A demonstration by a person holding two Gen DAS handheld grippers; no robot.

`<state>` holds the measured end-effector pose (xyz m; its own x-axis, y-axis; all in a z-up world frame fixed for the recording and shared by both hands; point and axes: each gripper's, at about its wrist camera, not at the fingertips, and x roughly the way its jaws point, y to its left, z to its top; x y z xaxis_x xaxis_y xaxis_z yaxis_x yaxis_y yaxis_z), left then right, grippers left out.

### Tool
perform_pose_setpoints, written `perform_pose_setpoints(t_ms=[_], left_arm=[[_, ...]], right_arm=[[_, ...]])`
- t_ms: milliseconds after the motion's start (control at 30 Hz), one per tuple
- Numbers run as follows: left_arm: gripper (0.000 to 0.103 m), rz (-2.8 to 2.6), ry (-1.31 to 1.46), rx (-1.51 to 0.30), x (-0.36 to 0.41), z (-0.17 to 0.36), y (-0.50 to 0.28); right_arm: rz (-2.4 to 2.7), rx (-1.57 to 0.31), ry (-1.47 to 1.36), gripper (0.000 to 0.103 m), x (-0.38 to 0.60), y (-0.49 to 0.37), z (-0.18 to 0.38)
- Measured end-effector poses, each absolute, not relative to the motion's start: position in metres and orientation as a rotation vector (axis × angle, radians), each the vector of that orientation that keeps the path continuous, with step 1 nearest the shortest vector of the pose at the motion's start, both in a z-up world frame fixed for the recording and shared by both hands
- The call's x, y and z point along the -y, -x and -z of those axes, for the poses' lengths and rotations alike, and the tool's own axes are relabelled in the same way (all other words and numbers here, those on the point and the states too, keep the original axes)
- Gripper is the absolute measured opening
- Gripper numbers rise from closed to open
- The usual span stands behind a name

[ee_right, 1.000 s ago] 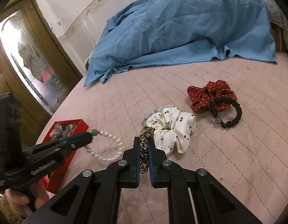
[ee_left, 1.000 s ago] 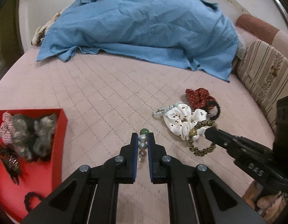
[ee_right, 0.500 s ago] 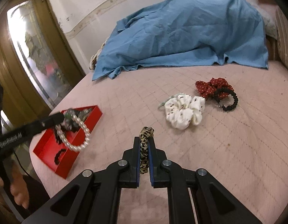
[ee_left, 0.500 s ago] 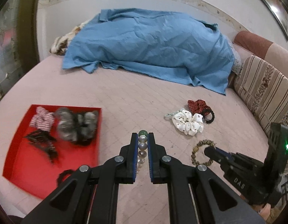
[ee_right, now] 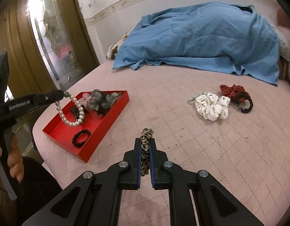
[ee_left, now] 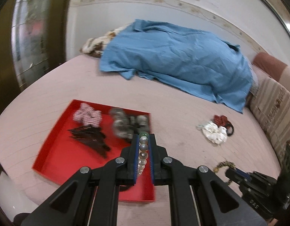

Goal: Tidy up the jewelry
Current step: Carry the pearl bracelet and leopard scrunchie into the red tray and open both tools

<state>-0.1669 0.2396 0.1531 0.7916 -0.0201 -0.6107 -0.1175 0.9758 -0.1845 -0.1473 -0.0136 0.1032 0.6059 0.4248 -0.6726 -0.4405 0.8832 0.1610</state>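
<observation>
My left gripper (ee_left: 144, 141) is shut on a pearl bracelet (ee_left: 143, 154) with a green bead and holds it in the air above the red tray (ee_left: 56, 156). In the right wrist view the bracelet (ee_right: 71, 113) hangs from the left gripper (ee_right: 60, 95) over the tray (ee_right: 99, 131). My right gripper (ee_right: 146, 141) is shut on a leopard-print hair tie (ee_right: 146, 150) above the pink bed, right of the tray. A white scrunchie (ee_right: 211, 107), a red dotted scrunchie (ee_right: 230, 90) and a black hair tie (ee_right: 246, 103) lie on the bed to the right.
The tray holds a grey scrunchie (ee_right: 101, 101), a pink checked scrunchie (ee_left: 86, 114), a dark hair claw (ee_left: 90, 137) and a black hair tie (ee_right: 81, 137). A blue sheet (ee_right: 201, 37) covers a heap at the back. A striped cushion (ee_left: 272, 109) lines the right; a door (ee_right: 43, 37) stands left.
Both grippers have lifted and moved left with their items. The pearl bracelet went from over the bed to over the red tray. The leopard hair tie has come closer to the tray.
</observation>
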Motion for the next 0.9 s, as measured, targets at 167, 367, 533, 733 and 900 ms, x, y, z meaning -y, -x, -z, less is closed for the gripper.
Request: perform_pose_setpoints(t_ms=[167, 367, 533, 733, 900], left_arm=[[0.009, -0.103, 0.251, -0.642, -0.274, -0.152, 0.173], [0.009, -0.158, 0.250, -0.636, -0.304, -0.146, 0.177], [0.009, -0.192, 0.301, -0.637, -0.330, -0.138, 0.178], [0.009, -0.241, 0.304, -0.659, -0.345, -0.124, 0.175], [0.009, -0.297, 0.308, -0.699, -0.360, -0.112, 0.169]], right_arm=[[-0.521, -0.774, 0.070, 0.008, -0.005, 0.156, -0.107], [-0.569, -0.777, 0.119, 0.008, -0.037, 0.159, -0.114], [-0.626, -0.778, 0.154, 0.008, -0.071, 0.156, -0.121], [-0.706, -0.789, 0.179, 0.008, -0.116, 0.150, -0.123], [-0.760, -0.797, 0.207, 0.008, -0.153, 0.145, -0.118]])
